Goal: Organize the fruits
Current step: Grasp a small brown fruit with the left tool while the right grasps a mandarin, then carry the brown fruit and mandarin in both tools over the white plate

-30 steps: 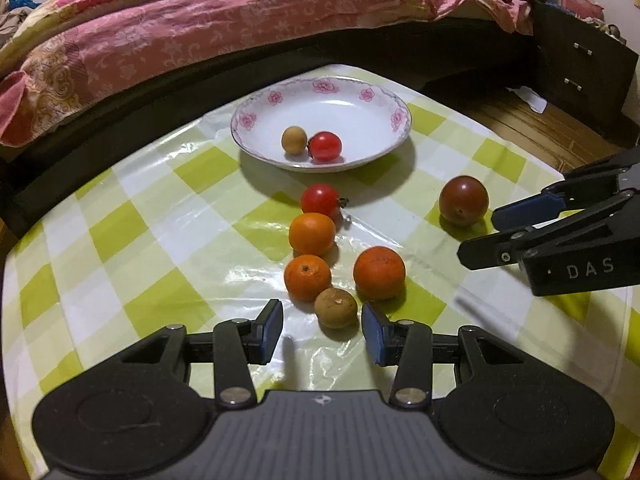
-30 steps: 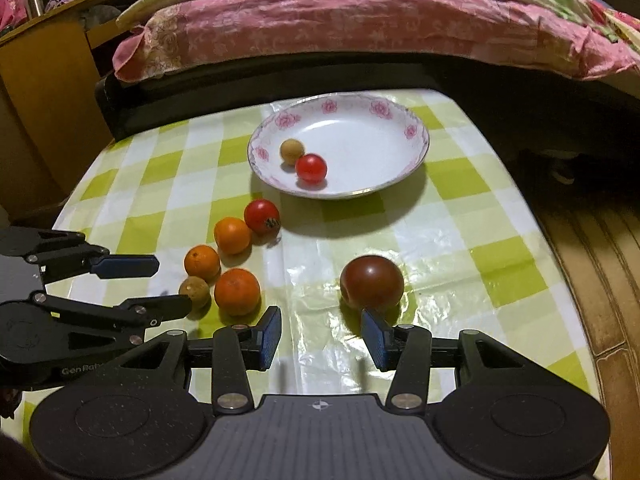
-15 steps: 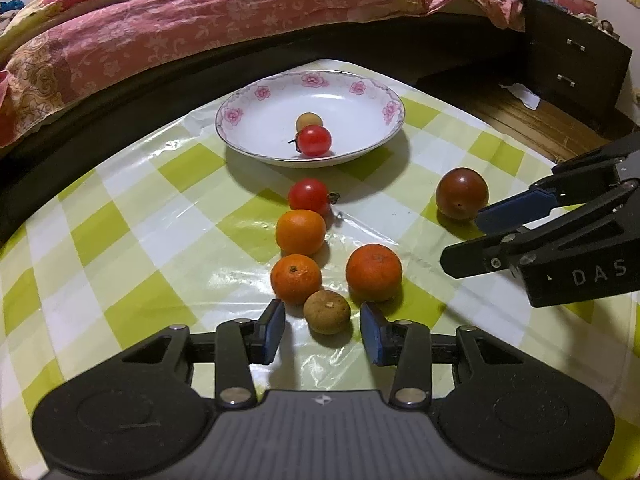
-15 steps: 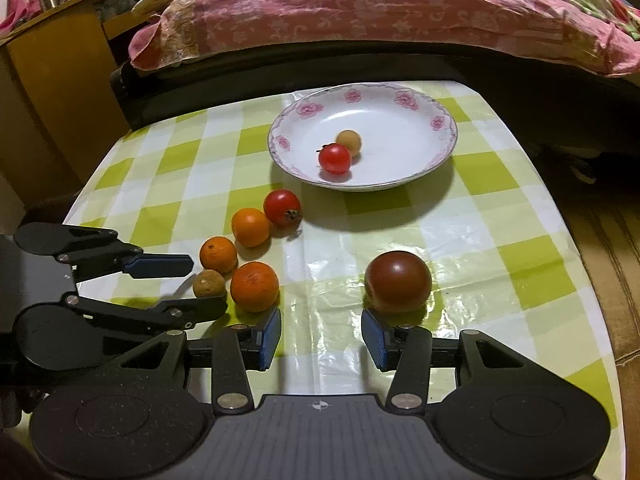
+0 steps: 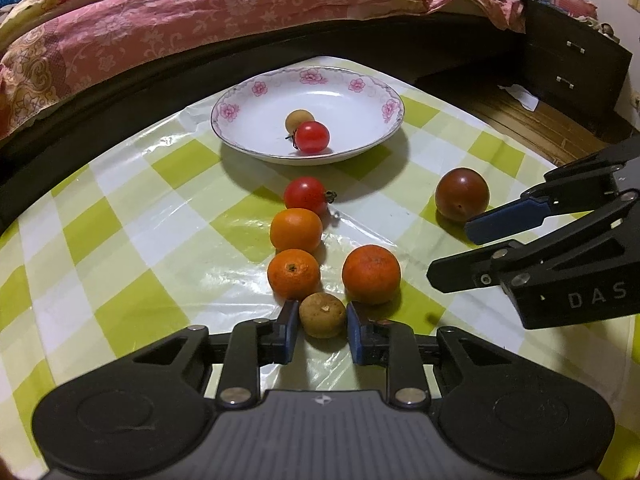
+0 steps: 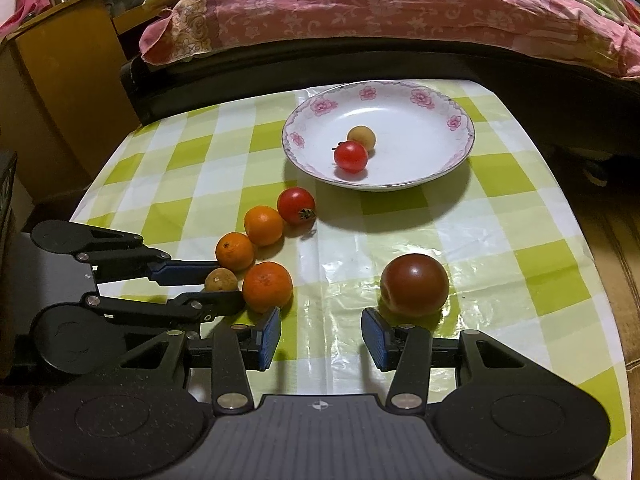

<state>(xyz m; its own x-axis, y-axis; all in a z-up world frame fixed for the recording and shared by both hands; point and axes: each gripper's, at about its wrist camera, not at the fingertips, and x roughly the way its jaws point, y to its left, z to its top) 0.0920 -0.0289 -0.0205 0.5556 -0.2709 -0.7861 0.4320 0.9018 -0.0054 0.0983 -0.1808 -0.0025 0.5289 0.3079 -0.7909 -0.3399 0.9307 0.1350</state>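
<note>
A floral white plate (image 5: 384,92) (image 6: 460,148) holds a small red tomato (image 5: 312,137) and a tan longan (image 5: 298,119). On the cloth lie a red tomato (image 5: 305,195), three oranges (image 5: 296,230) (image 5: 293,274) (image 5: 371,274), a brown longan (image 5: 322,315) and a dark plum (image 5: 462,194) (image 6: 414,290). My left gripper (image 5: 322,330) (image 6: 208,280) has its pads closing around the brown longan on the table. My right gripper (image 6: 320,336) (image 5: 452,254) is open and empty, just short of the dark plum.
The table has a green-and-white checked plastic cloth (image 5: 120,240). A bed with a pink quilt (image 5: 200,20) runs along the far side. A dark drawer cabinet (image 5: 576,60) stands far right, a wooden cabinet (image 6: 60,92) at the left.
My left gripper has moved forward and narrowed around the brown longan. My right gripper has shifted left and a little closer to the plum, still open.
</note>
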